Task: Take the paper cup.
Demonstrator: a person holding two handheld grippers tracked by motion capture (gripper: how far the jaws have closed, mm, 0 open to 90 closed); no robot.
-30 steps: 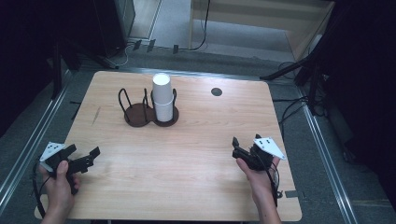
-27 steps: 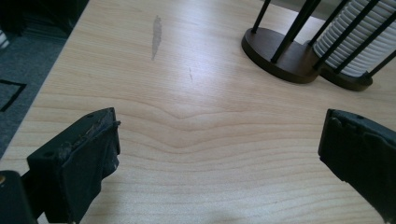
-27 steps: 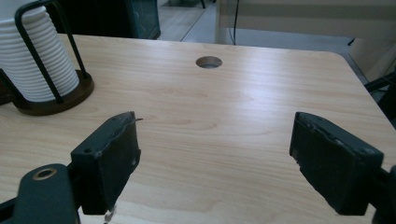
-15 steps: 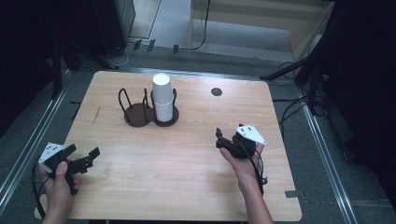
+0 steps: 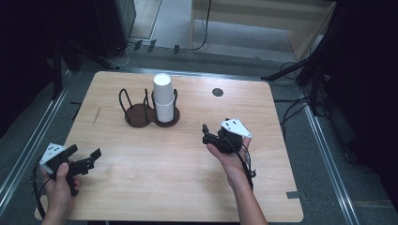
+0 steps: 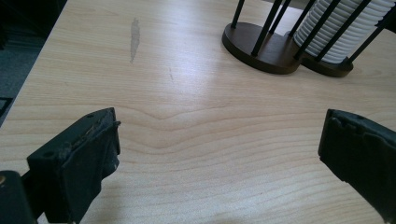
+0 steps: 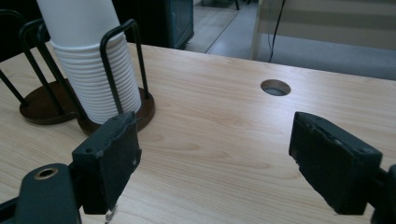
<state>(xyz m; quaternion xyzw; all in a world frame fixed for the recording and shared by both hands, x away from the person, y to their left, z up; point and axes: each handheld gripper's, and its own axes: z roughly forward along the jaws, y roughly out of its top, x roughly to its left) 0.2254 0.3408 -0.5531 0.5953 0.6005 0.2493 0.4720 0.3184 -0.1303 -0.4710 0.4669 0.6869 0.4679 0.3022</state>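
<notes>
Risk at centre frame: right gripper [image 5: 207, 134], jaws apart and empty, could topple cup stack [image 5: 163, 97] from rack [image 5: 143, 115] if it clips the wire; left gripper [image 5: 90, 156] gapes idle, lower left.

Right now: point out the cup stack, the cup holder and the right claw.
cup stack [image 5: 163, 96], high view, side of the white stack.
cup holder [image 5: 136, 115], high view, bare left base disc.
right claw [image 5: 205, 133], high view, between its fingertips.

Light wooden table [image 5: 141, 187]; dark two-ring cup holder [image 5: 141, 115] near far edge, white cup stack [image 5: 163, 96] in right ring.
</notes>
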